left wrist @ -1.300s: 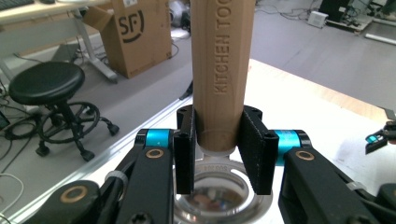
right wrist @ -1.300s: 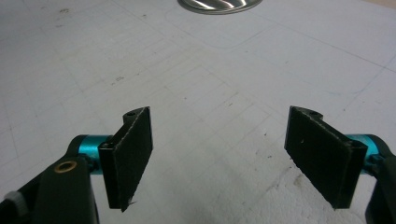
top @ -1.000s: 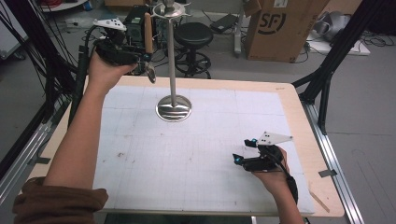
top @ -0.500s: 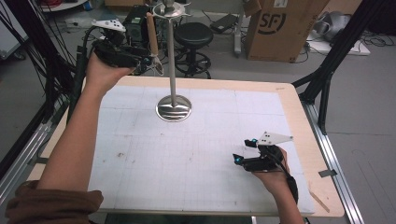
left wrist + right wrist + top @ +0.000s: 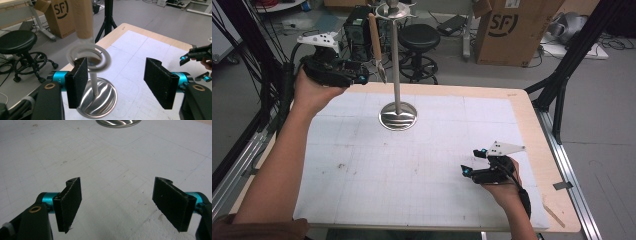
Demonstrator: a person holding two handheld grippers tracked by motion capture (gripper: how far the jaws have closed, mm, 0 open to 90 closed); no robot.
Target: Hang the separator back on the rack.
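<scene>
From up high, my left gripper [image 5: 371, 79] is raised at the table's [image 5: 522, 107] far left corner, just beside a whisk [image 5: 377, 47] hanging from the top of the stand [image 5: 396, 75]. Its jaws have just been opening and now stand released. In the left gripper view the whisk's wire coil [image 5: 89, 56] sits against the left pad [image 5: 78, 81], apart from the right pad, and the wooden handle [image 5: 82, 18] rises above it, blurred. I am not gripping the whisk; it hangs free of the stand's pole. The stand's round base [image 5: 398, 116] rests on the white mat [image 5: 362, 175] at the far middle. At the near right, my right gripper [image 5: 469, 167] lies low over the mat, jaws spread wide with bare mat between them in the right gripper view.
</scene>
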